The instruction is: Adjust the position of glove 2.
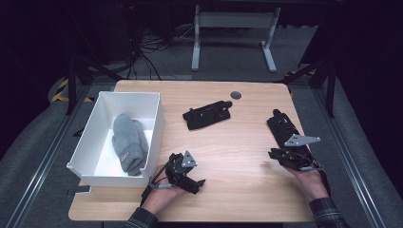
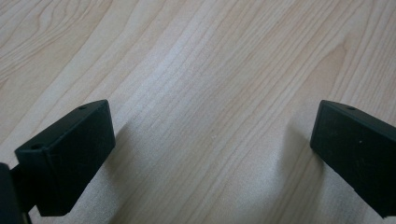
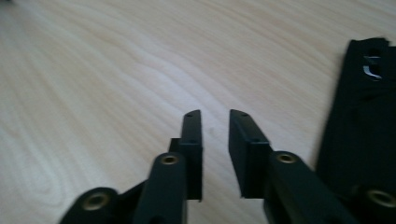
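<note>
My right claw (image 3: 215,140), jaws nearly together and empty, has the long black strap (image 3: 362,126) at two o'clock, lengthwise alongside.

My nearest piece is a long flat black strap-like part (image 1: 283,128) at the right of the high view, lying flat on the wood, running up and slightly left. In my right gripper view it (image 3: 362,121) fills the right edge, dark, with a small metal clip near its top.
</note>
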A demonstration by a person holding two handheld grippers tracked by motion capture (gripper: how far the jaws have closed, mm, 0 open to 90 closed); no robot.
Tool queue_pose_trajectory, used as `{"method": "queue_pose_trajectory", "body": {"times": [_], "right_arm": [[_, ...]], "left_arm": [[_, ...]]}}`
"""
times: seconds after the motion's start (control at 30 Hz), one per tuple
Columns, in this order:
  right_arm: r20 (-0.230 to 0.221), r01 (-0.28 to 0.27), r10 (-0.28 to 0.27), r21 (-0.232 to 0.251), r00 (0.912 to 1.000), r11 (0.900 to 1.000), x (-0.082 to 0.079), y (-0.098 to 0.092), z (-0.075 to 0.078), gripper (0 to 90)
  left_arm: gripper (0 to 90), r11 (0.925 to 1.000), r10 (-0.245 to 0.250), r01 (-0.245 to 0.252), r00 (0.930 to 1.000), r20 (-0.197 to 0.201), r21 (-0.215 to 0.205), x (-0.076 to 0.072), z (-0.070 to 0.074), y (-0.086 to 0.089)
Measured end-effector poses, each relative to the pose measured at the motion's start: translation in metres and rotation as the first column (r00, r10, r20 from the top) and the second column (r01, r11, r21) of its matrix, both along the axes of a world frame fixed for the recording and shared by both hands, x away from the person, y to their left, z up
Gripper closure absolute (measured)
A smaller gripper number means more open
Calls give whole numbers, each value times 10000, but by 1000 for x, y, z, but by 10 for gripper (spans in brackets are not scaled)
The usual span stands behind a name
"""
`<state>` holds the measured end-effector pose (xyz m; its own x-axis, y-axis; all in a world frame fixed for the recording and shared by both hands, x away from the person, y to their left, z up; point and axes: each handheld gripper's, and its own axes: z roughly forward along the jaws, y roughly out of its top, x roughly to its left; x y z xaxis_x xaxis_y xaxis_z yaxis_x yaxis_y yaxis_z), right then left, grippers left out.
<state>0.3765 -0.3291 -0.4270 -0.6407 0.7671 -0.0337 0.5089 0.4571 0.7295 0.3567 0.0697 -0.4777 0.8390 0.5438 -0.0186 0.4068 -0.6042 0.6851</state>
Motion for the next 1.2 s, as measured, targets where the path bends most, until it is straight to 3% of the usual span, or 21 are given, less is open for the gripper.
{"method": "queue_pose_trajectory", "body": {"times": [0.07, 0.4, 0.43, 0.8, 0.9, 1.03, 1.2], "right_arm": [[32, 258, -258, -104, 9997, 9996, 6, -4, 3, 900], [105, 1324, -1322, -228, 9912, 9909, 28, -32, 3, 900], [174, 1616, -1612, -282, 9868, 9865, 34, -40, 2, 900], [184, 2448, -2443, -351, 9695, 9689, 56, -64, -5, 900], [70, 2436, -2435, -428, 9699, 9689, 58, -65, -7, 900], [-168, 2412, -2438, -958, 9697, 9657, 58, -61, -14, 900], [-252, 2257, -2293, -1020, 9730, 9688, 58, -58, -16, 900]], "left_arm": [[3, 10000, -12, 12, 10000, 5, -3, -1, 0, 1], [1, 9999, -148, 148, 9999, -1, -7, -3, 0, 3], [1, 9999, -164, 164, 9999, 10, -9, -3, 0, 3], [1, 9998, -201, 201, 9998, -1, -12, -3, 0, 3], [1, 9997, -230, 230, 9997, 6, -13, -2, 0, 3], [0, 9997, -253, 253, 9997, 6, -11, -2, 0, 3], [1, 9996, -278, 278, 9996, -5, -7, -2, 0, 3]]}}
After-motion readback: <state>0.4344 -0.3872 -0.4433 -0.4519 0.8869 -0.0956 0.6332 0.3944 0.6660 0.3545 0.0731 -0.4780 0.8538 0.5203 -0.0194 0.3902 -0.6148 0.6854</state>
